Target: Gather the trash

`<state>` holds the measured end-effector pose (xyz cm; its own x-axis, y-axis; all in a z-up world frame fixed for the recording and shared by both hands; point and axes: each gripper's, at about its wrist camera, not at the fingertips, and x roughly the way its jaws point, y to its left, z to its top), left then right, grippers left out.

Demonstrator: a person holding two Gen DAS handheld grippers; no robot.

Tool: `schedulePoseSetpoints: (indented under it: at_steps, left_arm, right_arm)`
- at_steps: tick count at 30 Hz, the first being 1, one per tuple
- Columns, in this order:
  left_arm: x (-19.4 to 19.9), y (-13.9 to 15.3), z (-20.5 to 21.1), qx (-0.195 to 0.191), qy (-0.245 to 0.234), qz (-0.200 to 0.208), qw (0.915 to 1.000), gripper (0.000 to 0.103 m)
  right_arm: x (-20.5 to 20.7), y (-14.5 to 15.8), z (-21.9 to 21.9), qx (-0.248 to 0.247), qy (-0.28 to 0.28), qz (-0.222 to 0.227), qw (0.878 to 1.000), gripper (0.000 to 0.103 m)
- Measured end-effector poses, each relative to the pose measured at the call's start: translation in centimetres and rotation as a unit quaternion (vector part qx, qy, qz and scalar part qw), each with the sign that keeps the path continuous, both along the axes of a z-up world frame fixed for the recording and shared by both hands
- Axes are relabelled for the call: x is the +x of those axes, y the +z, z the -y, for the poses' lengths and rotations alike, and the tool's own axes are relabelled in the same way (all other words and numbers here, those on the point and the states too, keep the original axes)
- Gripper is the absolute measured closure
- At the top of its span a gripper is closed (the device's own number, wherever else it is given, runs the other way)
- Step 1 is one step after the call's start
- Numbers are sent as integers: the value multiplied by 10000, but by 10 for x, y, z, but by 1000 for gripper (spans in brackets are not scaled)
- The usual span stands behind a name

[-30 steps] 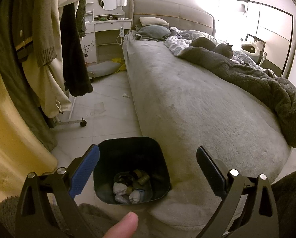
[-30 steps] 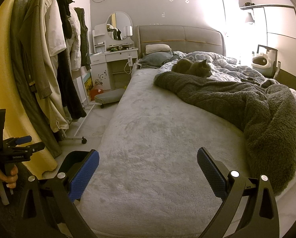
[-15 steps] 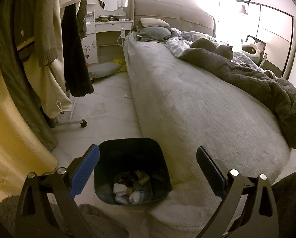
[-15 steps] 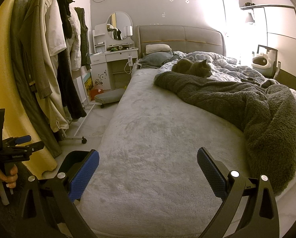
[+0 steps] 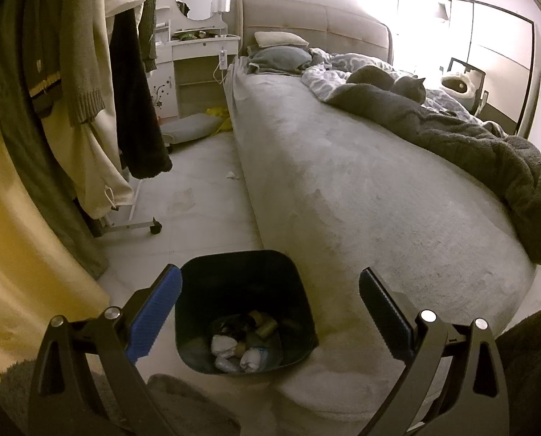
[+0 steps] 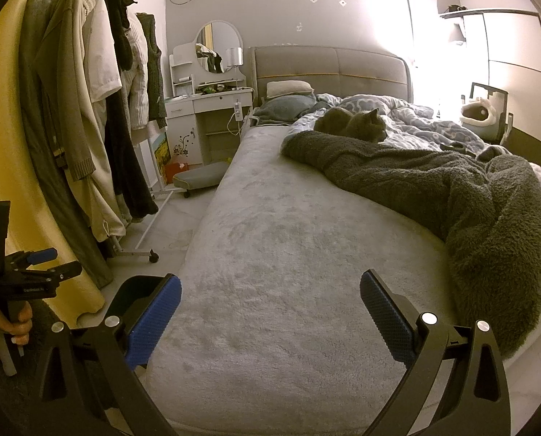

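Bed (image 5: 361, 189) filled most of both views, its pale plush cover bare at the near end. A dark fleece blanket (image 6: 452, 196) lay bunched along the far side, and a grey cat (image 6: 354, 125) rested at the blanket's head end, well away from the working area.

Clothes rack (image 6: 100, 127) stood along the wall on the left, leaving a floor aisle between it and the bed. That aisle looked like the only lane where loose litter could sit.

Trash bin (image 5: 241, 309) was on the floor at the bed's foot corner, touching or just beside the mattress edge. Probably parked there to stay within reach. It held crumpled white wads and some brownish pieces at the bottom, so it was only partly filled.

Left gripper (image 5: 270, 312) hung above the bin, jaws wide, nothing between the pads. My read: positioned over the opening as for a drop.

Right gripper (image 6: 270, 312) was aimed over the bed surface, jaws equally wide and empty, apparently idle.

One small white scrap (image 5: 232, 175) lay on the tiles beside the bed's side, well apart from the bin. Judged the likely next pickup; a light wad would need a close pinch.
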<state>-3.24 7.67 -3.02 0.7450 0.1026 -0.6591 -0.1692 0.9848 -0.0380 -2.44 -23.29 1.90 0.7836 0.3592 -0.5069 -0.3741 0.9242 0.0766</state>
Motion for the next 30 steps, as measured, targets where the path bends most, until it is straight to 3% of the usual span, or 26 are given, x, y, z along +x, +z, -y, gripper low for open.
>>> schedulePoseSetpoints:
  at_steps: [20, 26, 30]
  left_arm:
    - [0, 1, 3, 10, -12, -4, 10000, 3]
    - [1, 1, -4, -301, 18, 12, 9995, 3]
    - [2, 1, -3, -312, 12, 16, 9995, 3]
  right_arm:
    - [0, 0, -1, -4, 2, 0, 10000, 3]
    - [0, 0, -1, -5, 4, 0, 10000, 3]
    - [0, 0, -1, -10, 1, -2, 10000, 3]
